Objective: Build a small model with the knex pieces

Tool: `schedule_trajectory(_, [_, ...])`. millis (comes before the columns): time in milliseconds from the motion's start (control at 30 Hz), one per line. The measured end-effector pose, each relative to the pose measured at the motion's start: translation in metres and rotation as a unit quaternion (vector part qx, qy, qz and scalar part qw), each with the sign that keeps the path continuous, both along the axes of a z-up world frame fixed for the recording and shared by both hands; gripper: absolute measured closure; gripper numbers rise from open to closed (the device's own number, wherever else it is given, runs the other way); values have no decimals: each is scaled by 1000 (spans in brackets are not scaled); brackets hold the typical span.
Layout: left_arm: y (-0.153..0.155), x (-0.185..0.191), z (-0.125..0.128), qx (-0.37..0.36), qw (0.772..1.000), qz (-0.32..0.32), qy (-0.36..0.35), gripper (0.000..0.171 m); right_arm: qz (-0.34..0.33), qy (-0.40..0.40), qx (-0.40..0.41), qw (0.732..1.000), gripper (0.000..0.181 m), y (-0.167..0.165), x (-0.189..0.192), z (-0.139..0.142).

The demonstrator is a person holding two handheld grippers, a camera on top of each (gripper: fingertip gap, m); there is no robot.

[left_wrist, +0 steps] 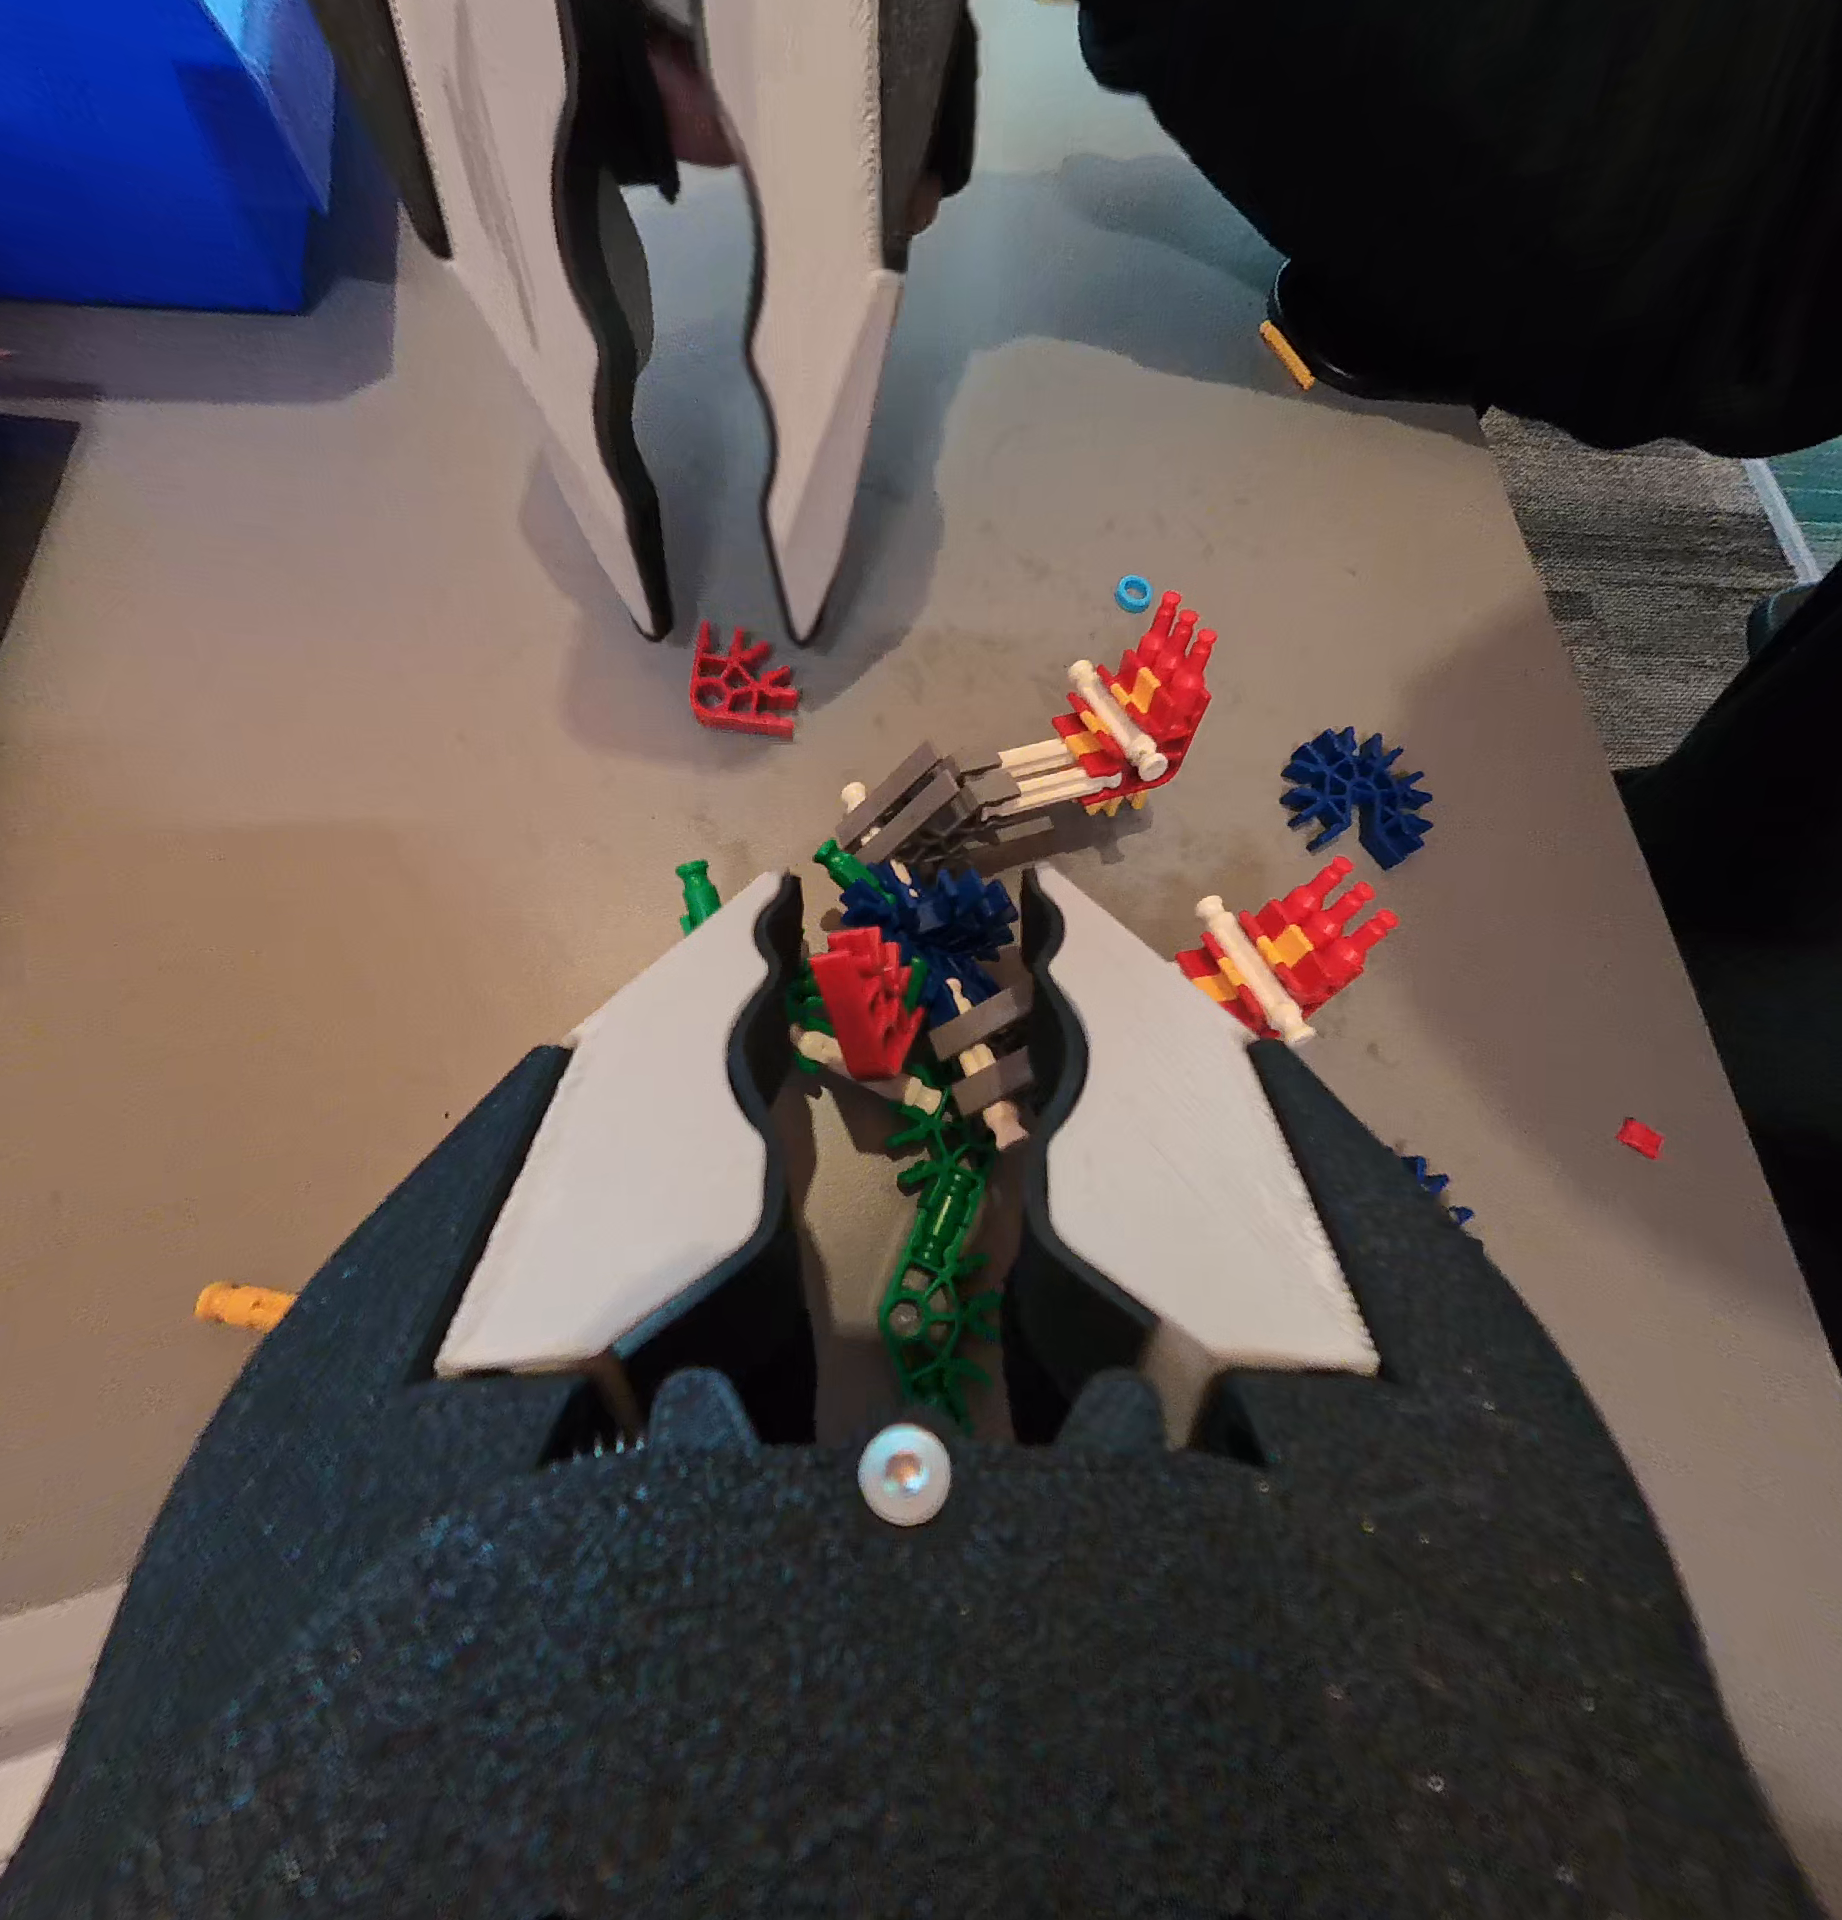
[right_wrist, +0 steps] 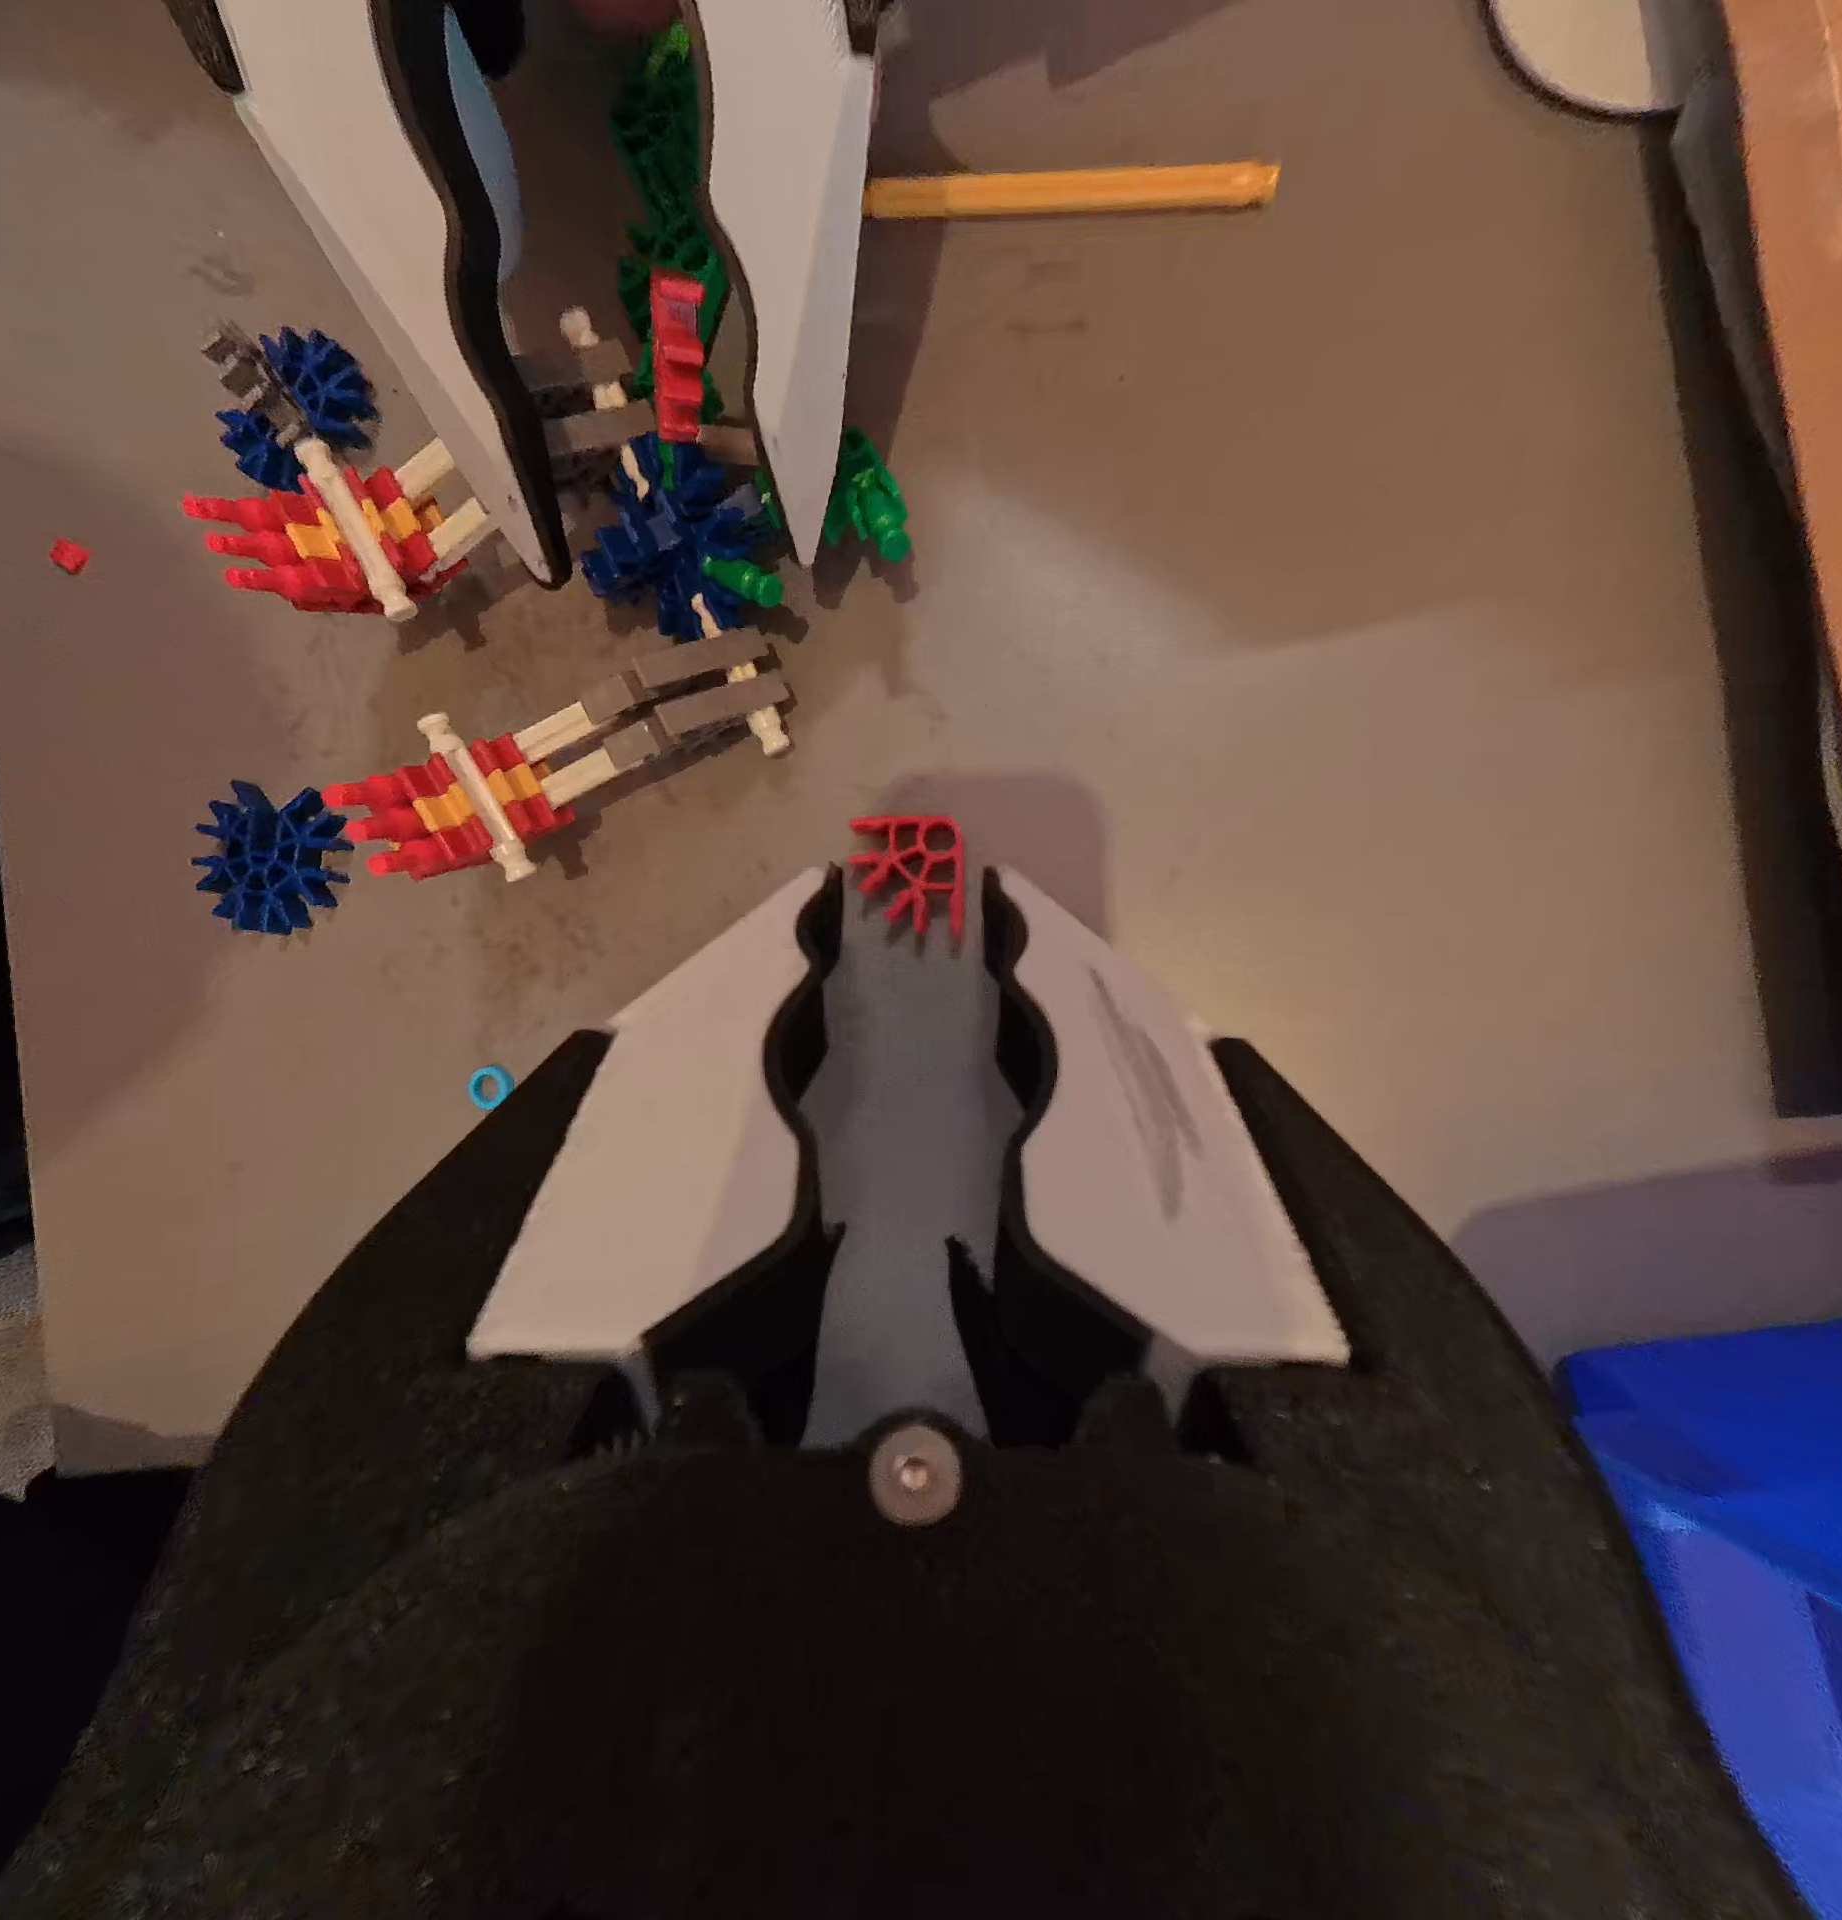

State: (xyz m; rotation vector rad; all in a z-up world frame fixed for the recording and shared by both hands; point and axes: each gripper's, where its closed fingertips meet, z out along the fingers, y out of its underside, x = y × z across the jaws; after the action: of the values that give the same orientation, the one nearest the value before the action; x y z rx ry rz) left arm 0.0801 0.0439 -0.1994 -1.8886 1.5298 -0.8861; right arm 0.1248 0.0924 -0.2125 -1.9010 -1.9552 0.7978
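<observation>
My left gripper (left_wrist: pixel 912 904) is shut on a construction-toy model (left_wrist: pixel 922 966) made of green, blue, red and grey connectors; the model spans the gap between the jaws and rests on the grey table (left_wrist: pixel 273 831). A grey-and-white arm with a red and yellow end (left_wrist: pixel 1135 717) sticks out ahead of it. The same model shows in the right wrist view (right_wrist: pixel 678 520). My right gripper (right_wrist: pixel 909 883) is open, its tips on either side of a loose red corner connector (right_wrist: pixel 912 868) lying flat on the table. The left wrist view shows that connector (left_wrist: pixel 740 686) just in front of the right fingertips (left_wrist: pixel 652 613).
Loose on the table are a blue snowflake connector (left_wrist: pixel 1358 795), a red and yellow cluster (left_wrist: pixel 1291 945), a small blue ring (left_wrist: pixel 1133 592), a yellow rod (right_wrist: pixel 1068 190) and a tiny red piece (left_wrist: pixel 1639 1138). A blue bin (right_wrist: pixel 1727 1558) stands near the right gripper. The table edge (left_wrist: pixel 1582 665) runs along the right. Spacing between my two grippers at the tips: around 7 cm. Between my left fingertips and the yellow rod (right_wrist: pixel 1068 190) there is roughly 10 cm.
</observation>
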Motion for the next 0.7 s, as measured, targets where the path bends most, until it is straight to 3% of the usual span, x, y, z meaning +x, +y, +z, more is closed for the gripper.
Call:
schedule_trajectory(133, [0,-1,-1,5,1000,1,9,131,16,-26,5,1000,149,-8,-1,-10])
schedule_trajectory(233, [0,-3,0,6,1000,2,8,131,12,-32,24,999,158,-4,-6,-13])
schedule_trajectory(400, [0,-3,1,8,1000,4,6,131,16,-21,19,999,158,-5,-7,-11])
schedule_trajectory(700, [2,-1,12,24,1000,11,-11,129,32,72,20,997,158,-15,-29,24])
